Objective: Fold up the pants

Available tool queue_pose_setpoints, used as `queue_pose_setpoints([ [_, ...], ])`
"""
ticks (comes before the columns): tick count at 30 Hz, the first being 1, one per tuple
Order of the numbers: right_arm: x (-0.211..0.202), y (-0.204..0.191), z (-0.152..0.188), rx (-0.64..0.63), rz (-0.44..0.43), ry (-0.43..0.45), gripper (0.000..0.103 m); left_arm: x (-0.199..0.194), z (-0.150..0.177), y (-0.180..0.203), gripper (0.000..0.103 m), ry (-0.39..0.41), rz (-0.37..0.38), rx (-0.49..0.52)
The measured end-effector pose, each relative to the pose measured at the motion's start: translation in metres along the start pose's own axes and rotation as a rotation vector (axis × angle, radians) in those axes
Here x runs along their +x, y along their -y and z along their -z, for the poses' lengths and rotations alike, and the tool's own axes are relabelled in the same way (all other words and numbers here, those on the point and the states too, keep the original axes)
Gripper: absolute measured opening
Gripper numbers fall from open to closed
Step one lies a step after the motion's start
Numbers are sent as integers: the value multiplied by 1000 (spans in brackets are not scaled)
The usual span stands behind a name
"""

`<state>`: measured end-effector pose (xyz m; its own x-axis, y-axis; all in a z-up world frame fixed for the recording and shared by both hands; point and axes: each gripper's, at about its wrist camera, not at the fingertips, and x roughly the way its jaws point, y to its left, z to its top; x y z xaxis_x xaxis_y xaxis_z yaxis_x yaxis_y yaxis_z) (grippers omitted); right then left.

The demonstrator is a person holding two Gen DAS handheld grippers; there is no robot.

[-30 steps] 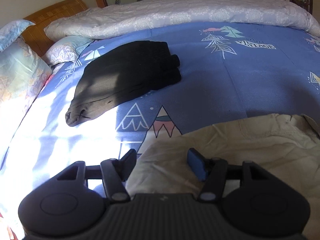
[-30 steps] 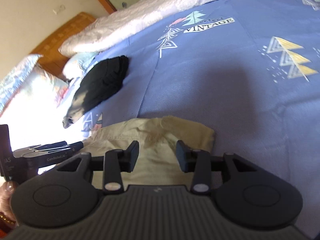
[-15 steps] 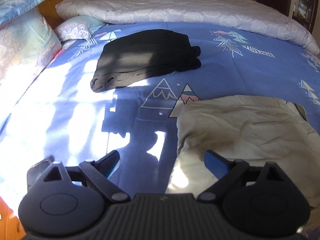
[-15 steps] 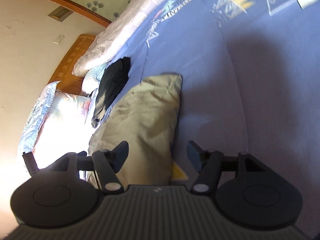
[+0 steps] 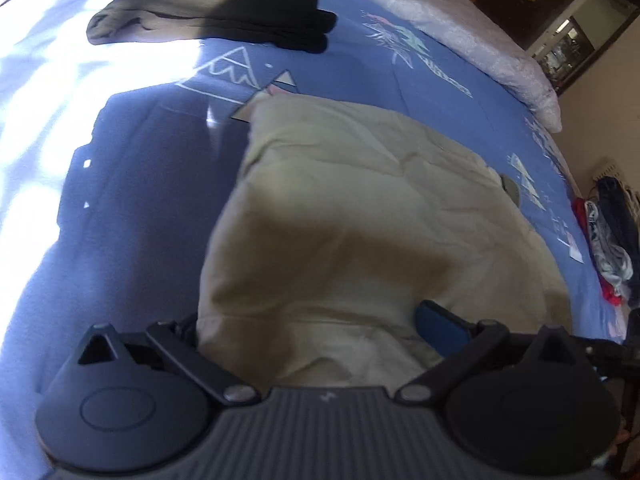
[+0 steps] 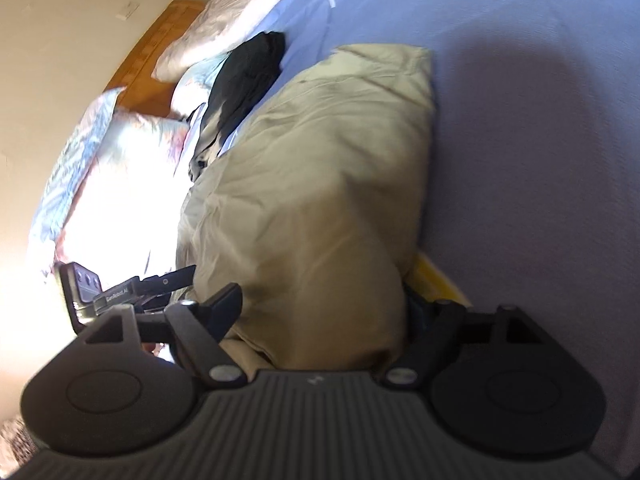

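The beige pants (image 5: 360,208) lie folded in a thick rectangle on the blue bed sheet (image 5: 132,208). My left gripper (image 5: 316,324) is open wide, its jaws on either side of the near end of the pants. In the right wrist view the same pants (image 6: 320,184) run away from me. My right gripper (image 6: 324,308) is open wide astride their near end. The left gripper's body (image 6: 120,292) shows beside the pants at the left there.
A folded black garment (image 5: 216,12) lies further up the bed, also in the right wrist view (image 6: 244,76). Pillows (image 6: 92,148) and a wooden headboard (image 6: 156,60) are beyond it. A pale quilt (image 5: 460,28) lies along the far side. Clothes (image 5: 608,240) hang off the bed's right edge.
Both grippers opened wider, drew back from the far edge of the pants, then closed in again so their jaws straddle the near end. The pants now lie folded.
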<state>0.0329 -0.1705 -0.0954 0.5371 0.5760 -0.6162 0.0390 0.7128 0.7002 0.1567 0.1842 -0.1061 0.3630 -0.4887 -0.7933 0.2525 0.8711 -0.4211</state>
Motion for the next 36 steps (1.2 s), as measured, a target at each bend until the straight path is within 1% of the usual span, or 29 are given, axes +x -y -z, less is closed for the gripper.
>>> queue_pose_setpoints([
  [1, 2, -7, 0, -52, 39, 6, 64, 3, 1, 9, 95, 6, -41, 20],
  [2, 4, -11, 1, -101, 79, 12, 35, 5, 3, 16, 90, 8, -73, 41],
  [3, 3, -13, 0, -125, 92, 21, 29, 6, 5, 23, 87, 9, -97, 57],
  [4, -2, -12, 0, -129, 83, 36, 23, 5, 6, 28, 75, 4, -103, 58],
  [5, -8, -11, -1, -133, 74, 54, 18, 3, 6, 32, 58, -10, -80, 45],
  [6, -14, -11, 0, -142, 73, 73, 16, 2, 4, 34, 51, -33, -28, 20],
  [7, -21, -12, 0, -162, 89, 92, 14, 4, 6, 40, 46, -49, -6, 11],
  [8, -28, -14, 1, -192, 112, 115, 13, 5, 8, 49, 46, -54, -5, 22],
  [9, -37, -14, 1, -217, 129, 138, 13, 7, 11, 61, 46, -57, -10, 47],
  [11, -56, -12, 1, -229, 149, 178, 12, 13, 17, 83, 45, -67, -4, 85],
  [15, -99, 2, 11, -219, 194, 244, 12, 20, 27, 122, 46, -97, 54, 128],
  [16, -108, 7, 15, -214, 203, 252, 12, 23, 29, 131, 47, -103, 53, 146],
  [18, -118, 18, 27, -188, 217, 254, 12, 28, 35, 149, 54, -110, 4, 193],
  [19, -117, 24, 33, -168, 222, 245, 13, 30, 37, 156, 59, -107, -40, 216],
  [20, -115, 31, 37, -143, 221, 232, 15, 31, 39, 162, 60, -107, -78, 235],
  [21, -112, 38, 41, -112, 221, 221, 16, 32, 39, 165, 60, -109, -104, 242],
  [22, -108, 43, 43, -76, 225, 214, 21, 32, 39, 165, 62, -111, -125, 238],
  [23, -103, 45, 45, -43, 227, 212, 30, 31, 39, 163, 63, -113, -135, 226],
  [24, -100, 46, 46, -29, 228, 211, 33, 29, 38, 161, 64, -114, -140, 210],
  [26, -97, 44, 43, -25, 228, 201, 46, 25, 36, 155, 67, -111, -146, 176],
  [28, -99, 44, 40, -22, 214, 202, 53, 21, 35, 151, 69, -104, -143, 152],
  [30, -104, 44, 38, -10, 201, 216, 55, 17, 36, 148, 70, -93, -149, 149],
  [32, -110, 47, 37, 8, 196, 232, 61, 16, 36, 147, 70, -85, -156, 151],
  [36, -121, 54, 36, 28, 205, 255, 64, 12, 33, 151, 71, -68, -181, 170],
])
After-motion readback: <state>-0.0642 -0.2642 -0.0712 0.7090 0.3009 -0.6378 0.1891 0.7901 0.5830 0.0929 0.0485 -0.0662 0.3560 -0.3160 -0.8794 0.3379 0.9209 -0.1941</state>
